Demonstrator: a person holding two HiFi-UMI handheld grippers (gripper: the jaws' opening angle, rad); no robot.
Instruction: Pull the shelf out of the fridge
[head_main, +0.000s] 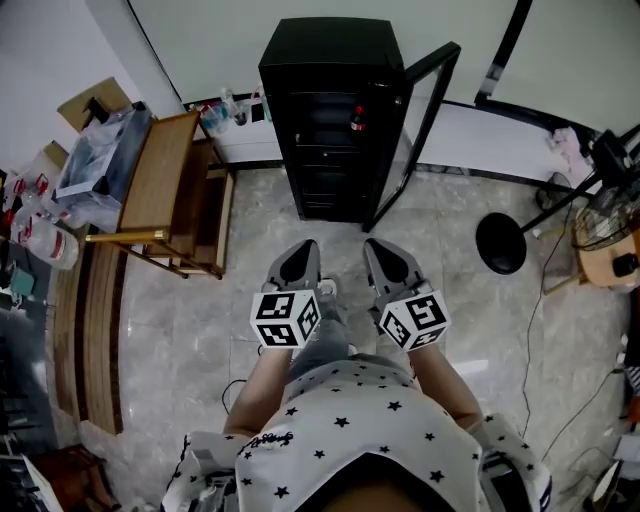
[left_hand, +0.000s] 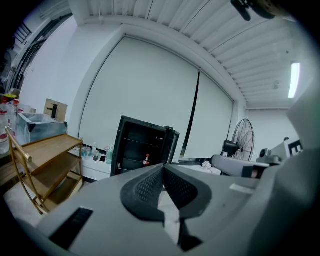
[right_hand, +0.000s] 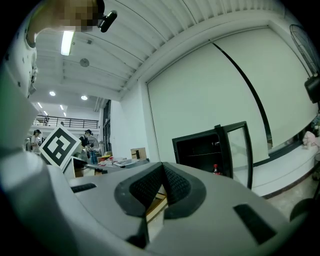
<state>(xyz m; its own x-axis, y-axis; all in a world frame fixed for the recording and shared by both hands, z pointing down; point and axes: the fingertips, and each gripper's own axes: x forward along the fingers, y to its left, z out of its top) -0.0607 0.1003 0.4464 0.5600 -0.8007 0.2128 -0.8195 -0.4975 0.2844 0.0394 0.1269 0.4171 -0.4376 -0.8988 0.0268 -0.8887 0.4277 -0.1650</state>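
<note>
- Two grippers hung low in front of the person's body, the left gripper (head_main: 303, 250) and the right gripper (head_main: 378, 250) side by side, both well apart from the fridge (head_main: 330, 55).
- Both pairs of jaws were pressed together at the tips, with nothing between them.
- At the far wall stood the fridge, its door (head_main: 428, 120) swung open to the right, with the door's lower edge reaching out over the floor (head_main: 250, 260).
- Inside it, the shelf (left_hand: 138, 141) spanned the dark interior from side to side; a lower one carried a red bottle (left_hand: 146, 160) near its right end.
- An open stretch of floor lay between the grippers and the fridge front.
- Left of the fridge stood a wooden rack (head_main: 165, 170), near it but not touching; a fan (head_main: 500, 243) base sat right of the door, apart from its edge.
</note>
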